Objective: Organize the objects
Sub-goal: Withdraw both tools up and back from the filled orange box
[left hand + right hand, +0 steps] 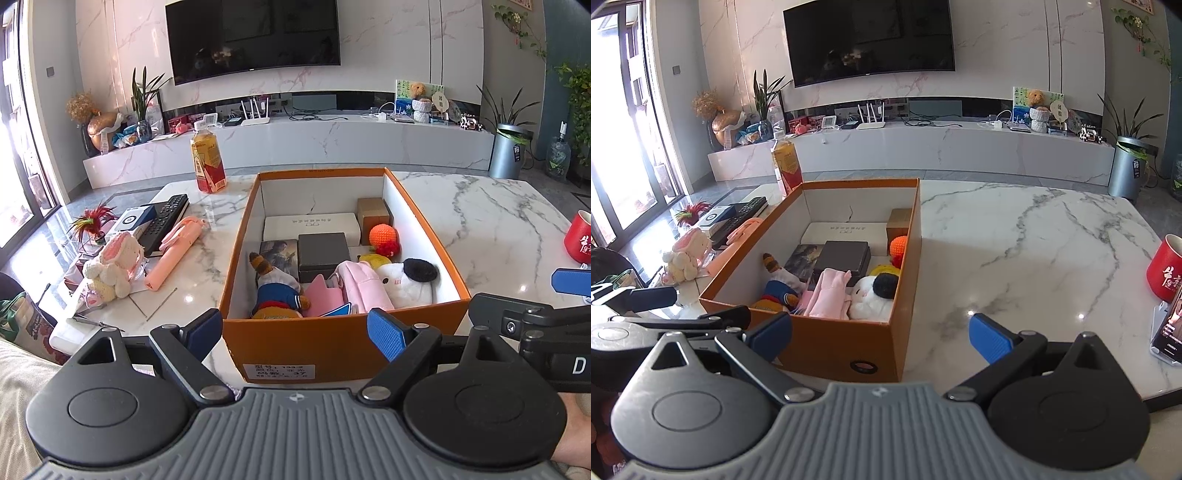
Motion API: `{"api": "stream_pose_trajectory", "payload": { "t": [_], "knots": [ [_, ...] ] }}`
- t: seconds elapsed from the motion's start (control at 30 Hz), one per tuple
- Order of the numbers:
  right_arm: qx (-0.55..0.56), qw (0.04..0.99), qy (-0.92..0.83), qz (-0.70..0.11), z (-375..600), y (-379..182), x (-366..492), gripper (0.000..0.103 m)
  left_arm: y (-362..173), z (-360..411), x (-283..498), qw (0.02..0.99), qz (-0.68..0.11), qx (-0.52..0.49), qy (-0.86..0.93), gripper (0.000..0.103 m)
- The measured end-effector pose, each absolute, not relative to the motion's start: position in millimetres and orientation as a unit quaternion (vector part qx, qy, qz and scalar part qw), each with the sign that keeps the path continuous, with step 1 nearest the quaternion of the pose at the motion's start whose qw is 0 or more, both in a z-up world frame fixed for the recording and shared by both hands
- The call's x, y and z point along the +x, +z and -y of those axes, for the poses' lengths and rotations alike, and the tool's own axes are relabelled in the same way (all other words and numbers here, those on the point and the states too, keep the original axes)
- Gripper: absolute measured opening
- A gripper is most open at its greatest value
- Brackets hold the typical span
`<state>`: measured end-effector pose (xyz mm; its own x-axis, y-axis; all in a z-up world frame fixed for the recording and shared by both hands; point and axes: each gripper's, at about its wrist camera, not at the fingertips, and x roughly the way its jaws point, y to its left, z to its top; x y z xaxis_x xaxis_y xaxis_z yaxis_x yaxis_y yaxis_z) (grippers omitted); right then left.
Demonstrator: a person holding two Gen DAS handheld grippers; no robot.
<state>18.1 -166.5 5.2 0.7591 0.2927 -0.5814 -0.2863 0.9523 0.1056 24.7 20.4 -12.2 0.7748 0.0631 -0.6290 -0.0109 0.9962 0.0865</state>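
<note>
Orange cardboard box sits at the centre of the left wrist view on the marble tabletop, filled with plush toys and small boxes. At the left of the frame lie a pink bunny plush and a remote. The left claw and right claw both gape apart, empty.

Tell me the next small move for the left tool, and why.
Probably swing the left tool left toward the pink bunny plush. Both tools are open and empty, the orange box already holds toys, and the plush sits loose on the table left of the box, nearest that tool.
</note>
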Motion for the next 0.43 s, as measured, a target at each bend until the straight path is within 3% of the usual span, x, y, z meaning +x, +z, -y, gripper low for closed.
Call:
{"api": "stream_pose_trajectory", "payload": {
  "t": [0.43],
  "knots": [
    [0.007,0.938,0.146,-0.313,169.9,10.7,16.9,0.102,-7.4,-17.6,23.1,0.943,-0.331,0.034,0.013,0.101]
  ]
}}
